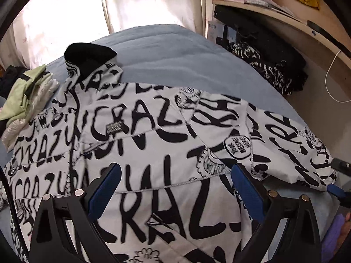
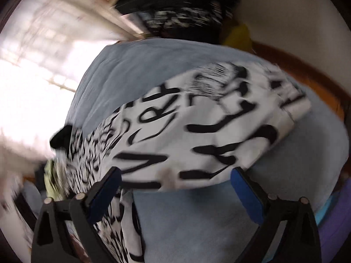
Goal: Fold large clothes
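We have a large white jacket with black graffiti lettering lying spread on the blue bed, front side up from what we can tell, zipper line running down its left part in the left wrist view. Left tongs hover over the lower body of the jacket, jaws spread wide, nothing between them. Right tongs also spread wide and empty, sitting just at the near edge of the jacket over bare bedding; that view is badly motion-blurred so contact with the cloth can't be settled. Progress: early, we judge. The body looks flat and unfolded, one sleeve lies out toward the right edge of the bed, maybe partly laid inward, hard to tell. No clear fold made yet; sleeves in, then body halved, all seems left to do. Orientation: black collar points away from the left camera toward the curtain, hem comes toward us, so the long axis runs near-to-far in the left view, tilted a bit left. A pale green garment sits bunched at the jacket's left shoulder, touching it. Another black-and-white patterned piece lies off the bed under the shelf.
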